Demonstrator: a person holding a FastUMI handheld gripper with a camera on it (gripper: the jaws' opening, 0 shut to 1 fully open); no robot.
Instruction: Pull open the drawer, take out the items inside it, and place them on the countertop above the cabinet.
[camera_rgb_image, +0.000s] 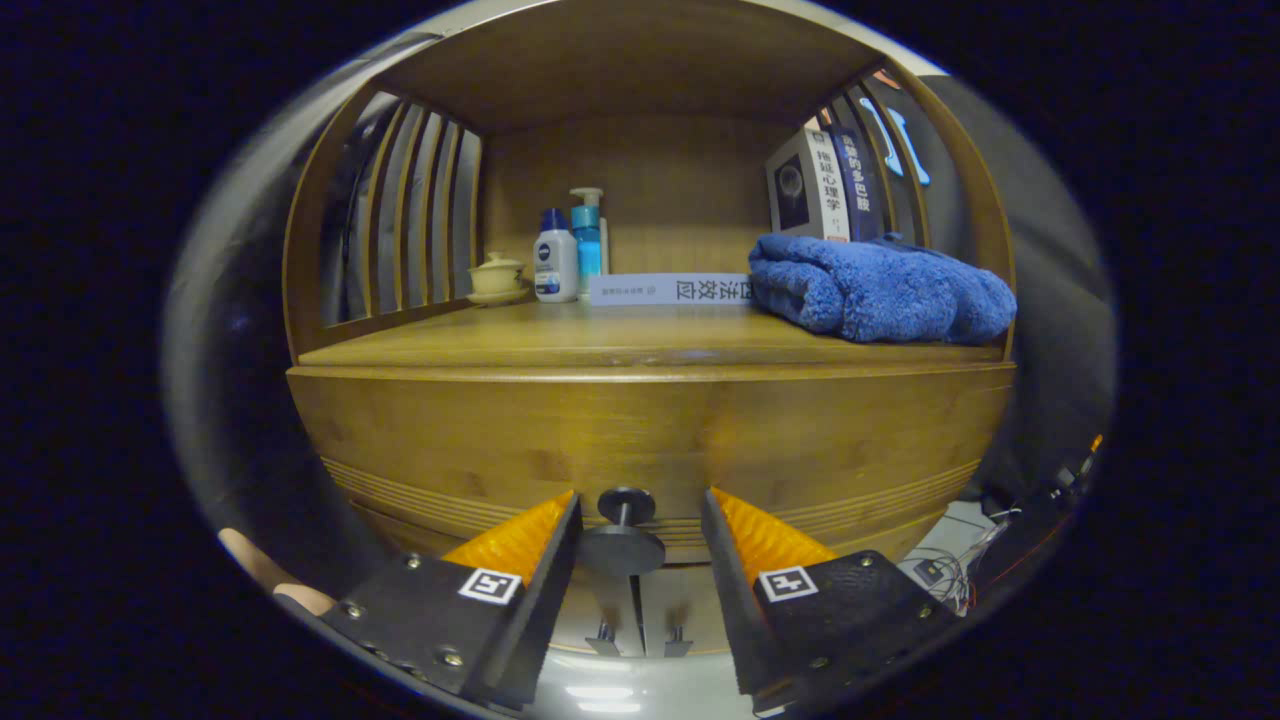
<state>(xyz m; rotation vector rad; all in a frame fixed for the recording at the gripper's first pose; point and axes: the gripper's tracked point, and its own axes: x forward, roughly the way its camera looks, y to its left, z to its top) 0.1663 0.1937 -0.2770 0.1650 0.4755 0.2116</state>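
A wooden cabinet fills the view. Its drawer front (650, 430) is closed, with a round dark knob (624, 530) on a short stem low in the middle. My gripper (640, 515) is open, and the knob sits between its two fingers (525, 540), which stand a little apart from it on each side. Above the drawer lies the wooden countertop (560, 340), inside an open shelf bay. The drawer's contents are hidden.
On the countertop: a folded blue towel (880, 290) at right, upright books (825, 185) behind it, a flat book (670, 289), two bottles (570, 255) and a lidded cup on a saucer (497, 277) at the back left. Cables (960, 570) lie on the floor at right.
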